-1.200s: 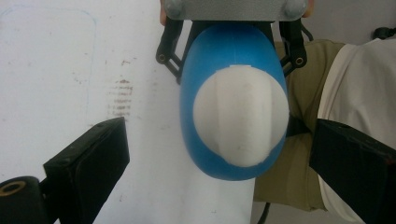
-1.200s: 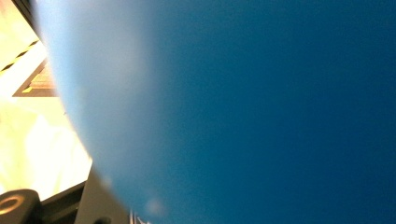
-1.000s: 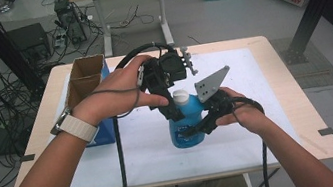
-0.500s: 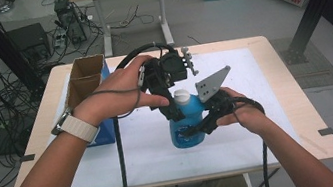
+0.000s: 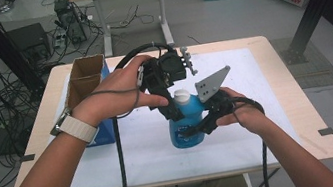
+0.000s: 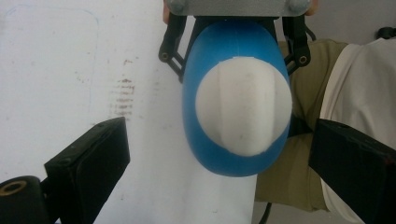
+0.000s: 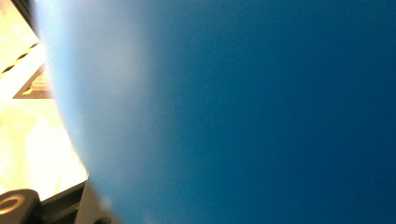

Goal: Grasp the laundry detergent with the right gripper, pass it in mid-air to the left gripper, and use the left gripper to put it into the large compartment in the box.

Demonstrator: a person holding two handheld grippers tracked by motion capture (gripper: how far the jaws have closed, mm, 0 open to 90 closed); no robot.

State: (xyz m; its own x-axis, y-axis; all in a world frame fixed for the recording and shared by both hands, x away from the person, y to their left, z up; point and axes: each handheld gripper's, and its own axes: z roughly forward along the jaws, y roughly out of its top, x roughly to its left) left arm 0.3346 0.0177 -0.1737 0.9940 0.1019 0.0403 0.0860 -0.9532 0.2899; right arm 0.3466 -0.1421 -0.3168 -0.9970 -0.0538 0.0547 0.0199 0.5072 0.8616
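**Left gripper lines up on the bottle cap**

The blue bottle (image 5: 187,123) stands upright on the white mat (image 5: 268,108), mid-table, with the right gripper (image 5: 209,117) clamped on its body. The left gripper (image 5: 169,104) hovers directly over the white cap (image 6: 243,106), jaws apart on either side of it. The cap looks oval, probably a flip-top; close squarely across its narrow sides while the right holds the bottle firm.

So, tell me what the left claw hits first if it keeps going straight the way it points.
Probably the white cap of the blue bottle, directly ahead between the left claw's open jaws; the gap is hard to judge.
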